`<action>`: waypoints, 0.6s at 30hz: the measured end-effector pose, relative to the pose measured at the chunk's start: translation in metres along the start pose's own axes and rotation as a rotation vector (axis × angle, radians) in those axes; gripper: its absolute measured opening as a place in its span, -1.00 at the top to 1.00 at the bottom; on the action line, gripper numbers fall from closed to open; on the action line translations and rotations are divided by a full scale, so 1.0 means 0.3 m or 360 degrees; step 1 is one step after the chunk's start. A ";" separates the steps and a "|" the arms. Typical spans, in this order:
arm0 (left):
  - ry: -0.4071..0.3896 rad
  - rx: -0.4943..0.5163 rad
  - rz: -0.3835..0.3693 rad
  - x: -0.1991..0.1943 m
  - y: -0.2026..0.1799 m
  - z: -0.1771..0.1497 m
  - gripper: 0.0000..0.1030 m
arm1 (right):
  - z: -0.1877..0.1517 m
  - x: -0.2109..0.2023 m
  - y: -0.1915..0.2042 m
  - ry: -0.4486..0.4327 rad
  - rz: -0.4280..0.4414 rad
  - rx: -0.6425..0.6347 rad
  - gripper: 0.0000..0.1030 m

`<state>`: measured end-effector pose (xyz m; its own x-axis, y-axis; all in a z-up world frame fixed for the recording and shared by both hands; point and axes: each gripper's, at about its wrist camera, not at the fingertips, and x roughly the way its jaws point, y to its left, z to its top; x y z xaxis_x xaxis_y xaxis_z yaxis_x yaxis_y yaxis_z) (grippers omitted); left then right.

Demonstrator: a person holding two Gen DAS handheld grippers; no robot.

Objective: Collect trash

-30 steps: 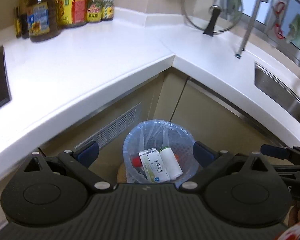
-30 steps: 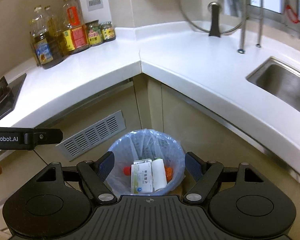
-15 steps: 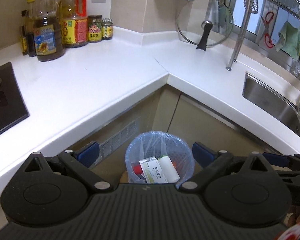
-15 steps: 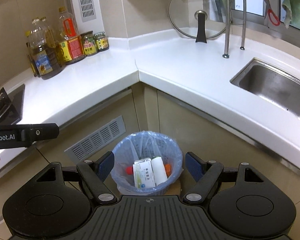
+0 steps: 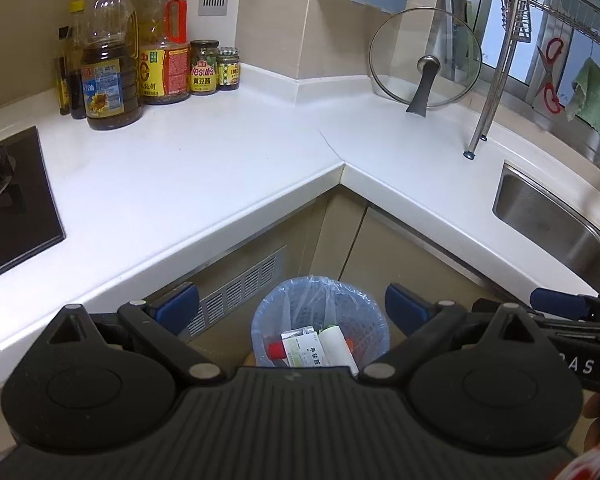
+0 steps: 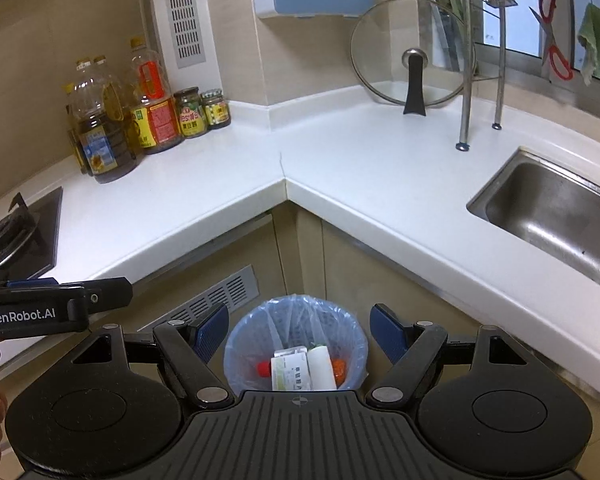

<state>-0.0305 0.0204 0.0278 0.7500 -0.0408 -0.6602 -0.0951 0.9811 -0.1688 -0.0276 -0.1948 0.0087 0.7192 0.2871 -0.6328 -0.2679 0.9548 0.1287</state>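
A small bin lined with a blue plastic bag point(image 5: 320, 312) stands on the floor in the corner under the white counter; it also shows in the right wrist view point(image 6: 296, 332). Inside lie a white carton point(image 5: 300, 350), a white tube point(image 5: 338, 346) and red and orange bits. My left gripper point(image 5: 294, 308) is open and empty, high above the bin. My right gripper point(image 6: 298, 330) is open and empty, also above it. The left gripper's side shows at the left of the right wrist view point(image 6: 56, 306).
An L-shaped white counter point(image 5: 228, 160) carries oil bottles point(image 5: 108, 76) and jars at the back left, a glass lid point(image 5: 426, 58) in the corner, a stove point(image 5: 8, 208) at left, a steel sink point(image 6: 556, 216) at right. A dish rack leg point(image 6: 466, 80) stands by the sink.
Both grippers have risen and pulled back from the bin, which looks smaller and lower. More of the counter and wall shows. Both stay open and empty.
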 end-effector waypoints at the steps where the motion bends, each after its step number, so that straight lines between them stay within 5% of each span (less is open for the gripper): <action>1: 0.0002 -0.0006 0.0002 0.000 -0.001 -0.001 -0.92 | 0.002 0.002 -0.001 0.0000 -0.0001 -0.0001 -0.51; 18: 0.0056 0.0026 0.0055 0.020 -0.027 -0.023 -0.91 | 0.008 0.015 -0.023 0.0013 -0.0008 0.0004 -0.51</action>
<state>-0.0298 0.0109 0.0201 0.7231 -0.0135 -0.6906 -0.1096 0.9849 -0.1340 -0.0209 -0.2000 0.0070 0.7153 0.2819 -0.6395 -0.2628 0.9564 0.1276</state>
